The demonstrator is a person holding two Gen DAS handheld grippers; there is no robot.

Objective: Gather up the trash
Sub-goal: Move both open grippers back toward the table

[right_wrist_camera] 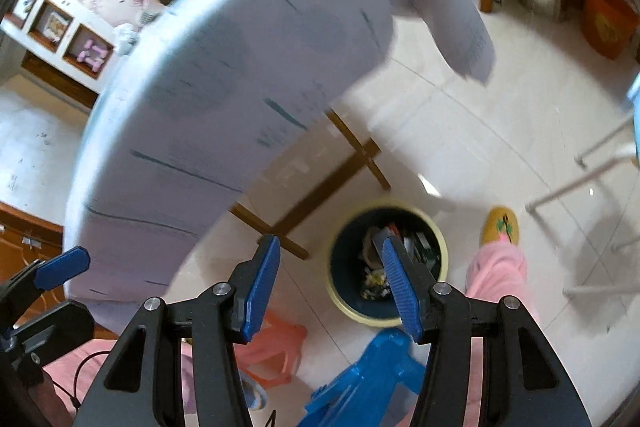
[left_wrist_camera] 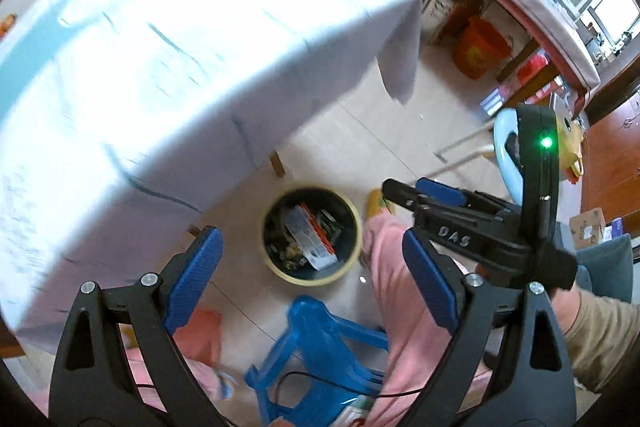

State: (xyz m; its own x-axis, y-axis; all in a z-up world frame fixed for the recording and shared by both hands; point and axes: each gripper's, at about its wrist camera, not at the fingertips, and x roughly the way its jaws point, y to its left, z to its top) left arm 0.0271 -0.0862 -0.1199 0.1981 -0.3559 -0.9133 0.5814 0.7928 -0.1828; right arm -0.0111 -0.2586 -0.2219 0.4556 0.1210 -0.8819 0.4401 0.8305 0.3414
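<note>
The left gripper stood wide open and empty; the right gripper was about half open, also empty. Directly below and ahead of both sat the trash bin on the floor, holding what looked like boxes and wrappers, blurred. The cloth-covered table lay beyond it.

Both grippers point steeply down, above the trash bin. The left gripper has its blue pads spread wide with nothing between them. The right gripper has its jaws about half apart, also empty. A tan sleeve follows the right gripper's handle.
</note>
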